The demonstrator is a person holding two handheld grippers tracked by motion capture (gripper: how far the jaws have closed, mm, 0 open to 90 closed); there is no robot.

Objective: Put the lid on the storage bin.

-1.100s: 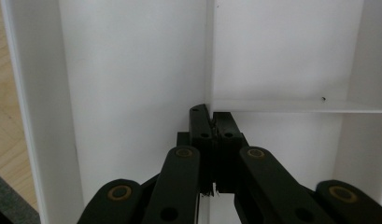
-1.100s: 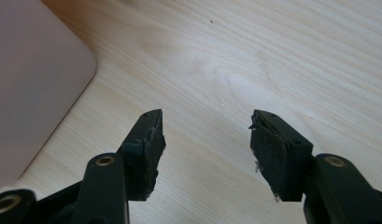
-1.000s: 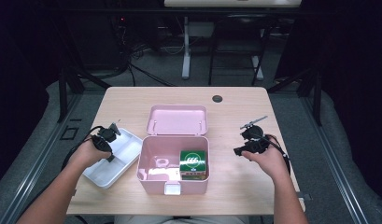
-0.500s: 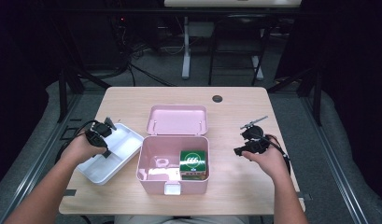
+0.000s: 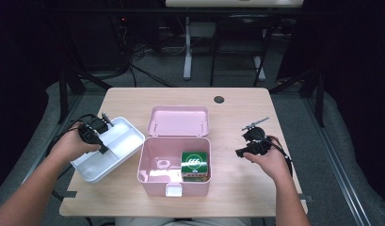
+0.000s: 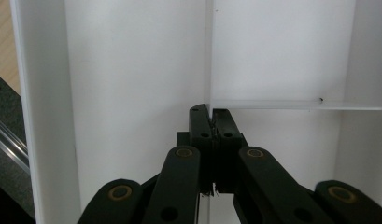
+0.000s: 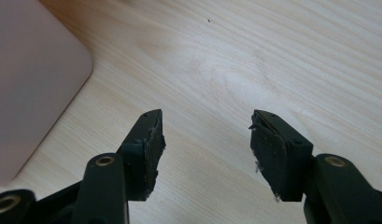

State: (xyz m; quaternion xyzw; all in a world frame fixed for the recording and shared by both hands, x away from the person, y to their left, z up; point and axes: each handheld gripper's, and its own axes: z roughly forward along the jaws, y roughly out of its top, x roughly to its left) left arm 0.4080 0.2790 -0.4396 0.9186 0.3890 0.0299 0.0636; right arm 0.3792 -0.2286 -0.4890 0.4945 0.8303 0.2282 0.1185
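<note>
Left gripper view, white divided tray [image 6: 132,70], left tool [image 6: 211,116] clamped on its partition

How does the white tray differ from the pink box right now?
The white tray is shallow, divided and bare; the pink box is deeper and holds a green packet. The left tool grips the tray's divider, while the box sits untouched. Both are open-topped.

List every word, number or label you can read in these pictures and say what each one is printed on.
"666": on the round white emblem of the green box that sits inside the open pink case.
Smaller print on the green box's front edge: too blurred to read.
White divided tray, wooden table: no writing to be seen.
</note>
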